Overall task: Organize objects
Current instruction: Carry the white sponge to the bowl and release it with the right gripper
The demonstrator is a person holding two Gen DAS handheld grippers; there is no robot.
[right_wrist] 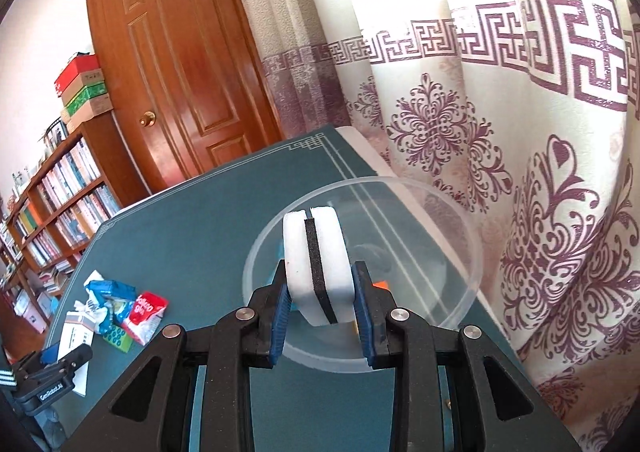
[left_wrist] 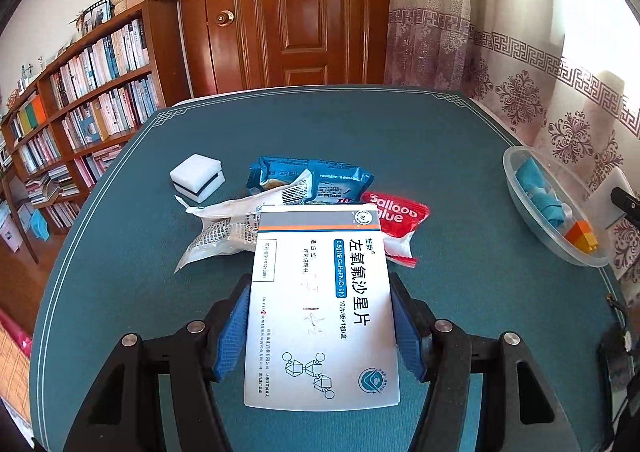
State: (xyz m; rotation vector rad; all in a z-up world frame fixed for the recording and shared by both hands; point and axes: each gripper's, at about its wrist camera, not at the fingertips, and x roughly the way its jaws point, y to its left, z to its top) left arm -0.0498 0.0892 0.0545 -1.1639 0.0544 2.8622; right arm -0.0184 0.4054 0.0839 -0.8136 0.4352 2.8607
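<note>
My left gripper (left_wrist: 320,292) is shut on a white medicine box (left_wrist: 320,336) with blue print, held above the teal table mat (left_wrist: 360,131). Beyond the box lies a pile: a white packet (left_wrist: 224,228), a blue packet (left_wrist: 320,179) and a red balloon-glue bag (left_wrist: 396,219). A white sponge with a black stripe (left_wrist: 196,179) rests left of the pile. My right gripper (right_wrist: 320,276) is shut on a like white sponge with a black stripe (right_wrist: 316,264), held upright over a clear plastic bowl (right_wrist: 476,256). The left gripper (right_wrist: 48,368) shows at the lower left there.
The clear bowl (left_wrist: 509,167) at the table's right edge holds blue pieces and an orange-yellow block (left_wrist: 582,238). A green dotted box (right_wrist: 118,340) lies by the pile. A patterned curtain (right_wrist: 520,171) hangs close behind the bowl. A bookshelf (left_wrist: 88,103) and a wooden door (left_wrist: 288,11) stand beyond.
</note>
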